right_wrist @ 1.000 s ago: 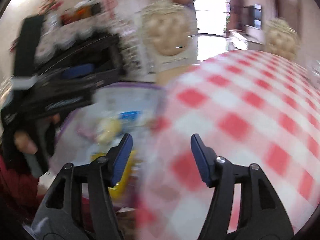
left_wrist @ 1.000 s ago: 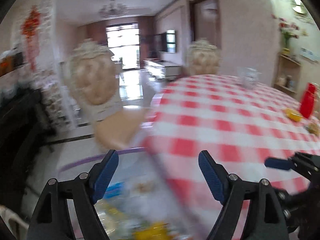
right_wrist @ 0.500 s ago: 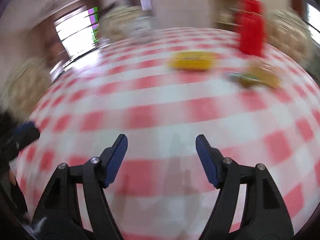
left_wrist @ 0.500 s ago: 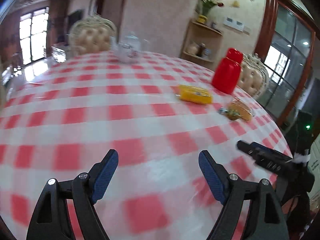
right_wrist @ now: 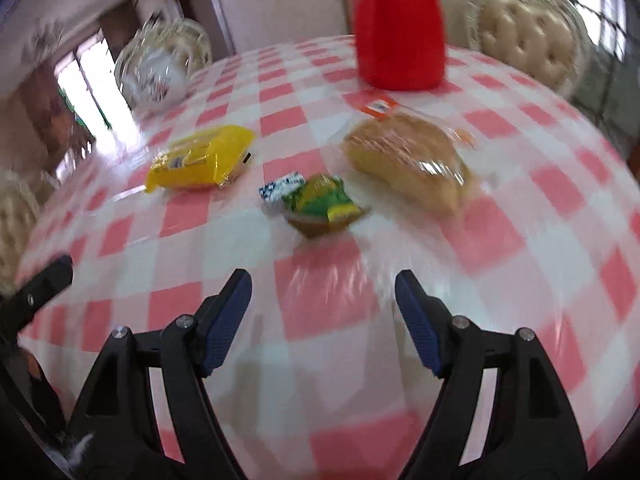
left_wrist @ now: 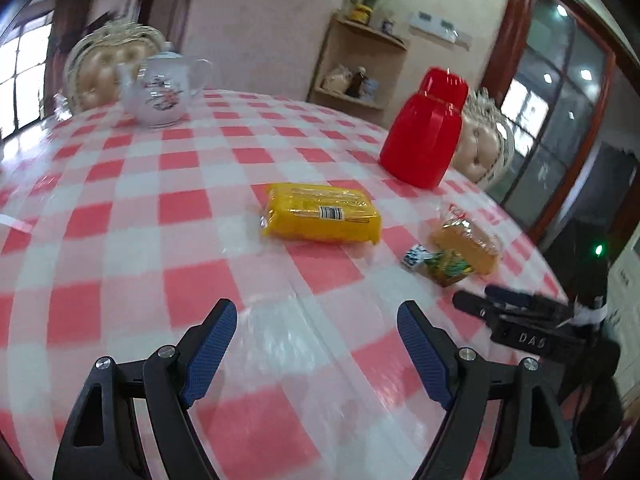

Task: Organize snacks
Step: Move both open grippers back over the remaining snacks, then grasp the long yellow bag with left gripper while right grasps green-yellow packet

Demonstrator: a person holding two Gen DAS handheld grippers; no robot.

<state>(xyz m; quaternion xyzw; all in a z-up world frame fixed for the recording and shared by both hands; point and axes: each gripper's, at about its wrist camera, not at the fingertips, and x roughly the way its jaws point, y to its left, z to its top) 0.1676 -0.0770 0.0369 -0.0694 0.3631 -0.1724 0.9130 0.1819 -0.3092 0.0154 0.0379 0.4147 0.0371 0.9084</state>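
A round desk [left_wrist: 120,184] under a red-and-white checked cloth fills both views. Far on it stand a red jug [left_wrist: 426,132] on the right and a white flowered teapot [left_wrist: 160,94] at the far left, well apart from each other. Padded chairs [right_wrist: 528,32] stand behind the far edge.

The snacks lie in a loose group on the cloth near the jug: a yellow packet [left_wrist: 320,212] toward the middle, a clear-wrapped bread roll [right_wrist: 404,160] to the right of it, and a small green-and-yellow wrapped snack [right_wrist: 320,204] with a little blue-and-white wrapped piece [right_wrist: 280,188] touching its left side — both nearer than the roll.

The left hand-held gripper [left_wrist: 316,344] hovers over bare cloth, jaws released wide, nothing between them. The right hand-held gripper [right_wrist: 324,312] is also released and has just been opening; its jaws are empty, the green snack just beyond the tips.
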